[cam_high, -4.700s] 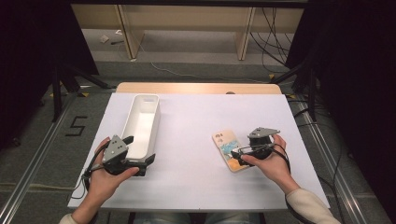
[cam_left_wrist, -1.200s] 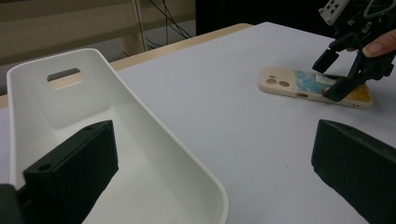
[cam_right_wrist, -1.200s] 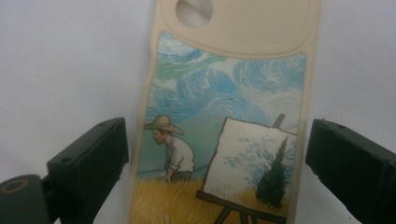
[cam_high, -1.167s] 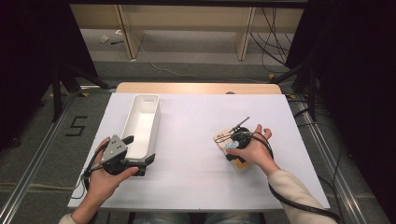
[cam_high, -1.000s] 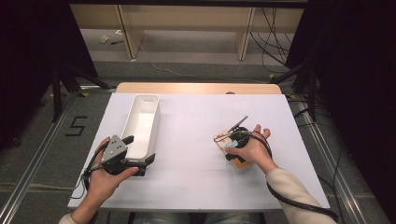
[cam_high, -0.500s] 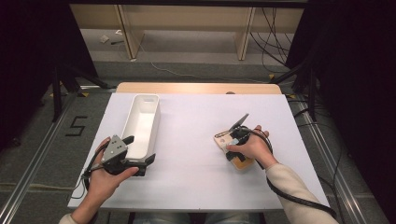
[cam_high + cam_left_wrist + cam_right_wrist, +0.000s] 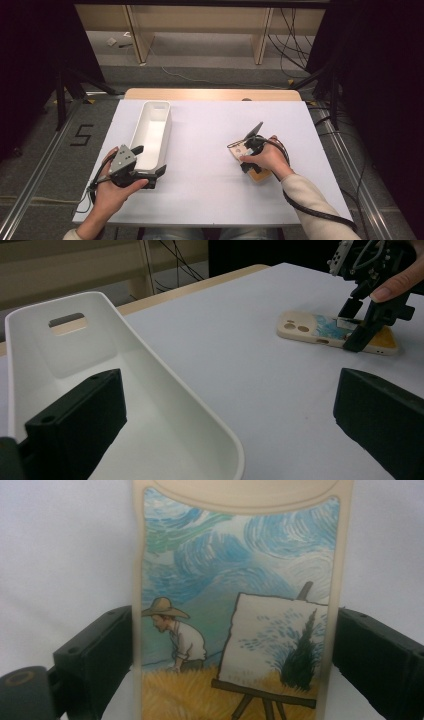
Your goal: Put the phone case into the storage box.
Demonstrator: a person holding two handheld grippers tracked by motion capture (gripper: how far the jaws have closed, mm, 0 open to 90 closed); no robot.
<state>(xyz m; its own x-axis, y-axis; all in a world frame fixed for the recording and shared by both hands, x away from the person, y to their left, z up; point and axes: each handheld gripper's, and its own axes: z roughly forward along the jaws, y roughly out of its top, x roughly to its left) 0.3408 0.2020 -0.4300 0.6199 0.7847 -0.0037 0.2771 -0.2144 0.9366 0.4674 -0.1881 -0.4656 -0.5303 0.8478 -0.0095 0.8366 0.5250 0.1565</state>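
A phone case point(image 7: 259, 175) printed with a painter in a wheat field lies flat on the white table, right of centre. My right gripper point(image 7: 248, 152) points steeply down onto it. In the right gripper view its jaws point(image 7: 235, 665) stand wide, one at each long edge of the case point(image 7: 235, 580), close against the sides. The left gripper view shows the same case point(image 7: 305, 329) resting on the table with that gripper point(image 7: 356, 334) over it. My left gripper point(image 7: 148, 160) is open at the near end of a white bin point(image 7: 150, 105), one jaw inside the bin point(image 7: 150, 350) and one outside.
The white table point(image 7: 210, 200) has bare room between the bin and the case. A wooden strip point(image 7: 210, 94) runs along its far edge. A cable point(image 7: 310, 210) trails from the right gripper along the sleeve.
The right gripper has tipped from lying flat beside the case to pointing down over it, its jaws now on either side of the case. The left gripper stayed still.
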